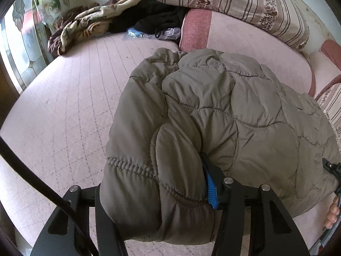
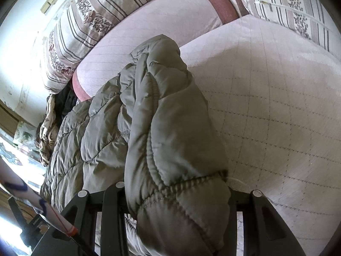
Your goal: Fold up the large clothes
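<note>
Clearly both tongs are clamped on the same garment: a bulky olive-grey quilted jacket (image 1: 213,115) that lies bunched on a pale pink quilted bed cover (image 1: 64,106). Seen from the left wrist, the left gripper (image 1: 159,202) has a thick padded fold with an elasticated seam pinched between its black fingers, and a blue ribbed pad (image 1: 211,189) shows on the right-hand finger, pressed into the cloth. At the far right edge of that view a bit of the other tool and some fingertips of the person's hand (image 1: 332,213) peek out from behind the jacket. Seen from the right wrist, the right gripper (image 2: 179,217) holds another puffy fold of the jacket (image 2: 170,138), which rises between its fingers and drapes away to the far left, where the rest of the garment lies in a heap on the cover (image 2: 277,106). On the far side sit striped floral cushions (image 1: 234,2) and a pink bolster (image 1: 196,27). In the far left corner lie a crumpled brown-and-cream blanket (image 1: 85,27), some black clothing (image 1: 157,17) and a clear plastic packet (image 1: 168,33).
</note>
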Tool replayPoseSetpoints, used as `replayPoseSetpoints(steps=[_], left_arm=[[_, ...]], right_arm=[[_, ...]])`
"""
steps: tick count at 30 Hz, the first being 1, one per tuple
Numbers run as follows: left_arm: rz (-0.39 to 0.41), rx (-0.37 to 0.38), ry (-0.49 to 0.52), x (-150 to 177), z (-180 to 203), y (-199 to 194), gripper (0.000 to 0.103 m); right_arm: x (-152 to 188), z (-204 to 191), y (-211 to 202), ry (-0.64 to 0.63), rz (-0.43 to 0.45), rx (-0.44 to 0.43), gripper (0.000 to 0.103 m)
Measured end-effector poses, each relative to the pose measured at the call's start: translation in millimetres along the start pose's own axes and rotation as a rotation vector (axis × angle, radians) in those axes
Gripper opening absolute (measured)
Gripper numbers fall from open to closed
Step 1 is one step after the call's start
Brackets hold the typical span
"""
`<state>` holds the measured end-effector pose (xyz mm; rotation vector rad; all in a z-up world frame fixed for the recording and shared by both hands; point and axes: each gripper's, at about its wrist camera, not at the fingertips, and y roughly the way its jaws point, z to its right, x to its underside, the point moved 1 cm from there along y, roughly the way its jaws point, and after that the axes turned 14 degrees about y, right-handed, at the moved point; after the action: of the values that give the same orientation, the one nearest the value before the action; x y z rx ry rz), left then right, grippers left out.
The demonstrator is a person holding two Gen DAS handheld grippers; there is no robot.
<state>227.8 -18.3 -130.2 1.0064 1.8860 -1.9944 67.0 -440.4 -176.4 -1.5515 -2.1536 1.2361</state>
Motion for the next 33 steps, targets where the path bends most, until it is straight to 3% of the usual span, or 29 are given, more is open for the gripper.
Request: replayPoseSetpoints(steps=[8, 33], left_arm=[[-0.001, -0.014, 0.012, -0.5, 1.3, -2.9, 0.051], [-0.007, -0.049, 0.037, 1.1, 10.5, -6.0, 0.052]], right_arm=[[3.4, -11.0, -4.3, -0.062, 0.026, 0.033, 0.043], [5.9, -14.7, -2.8, -0.095, 0.011, 0.057, 0.043]])
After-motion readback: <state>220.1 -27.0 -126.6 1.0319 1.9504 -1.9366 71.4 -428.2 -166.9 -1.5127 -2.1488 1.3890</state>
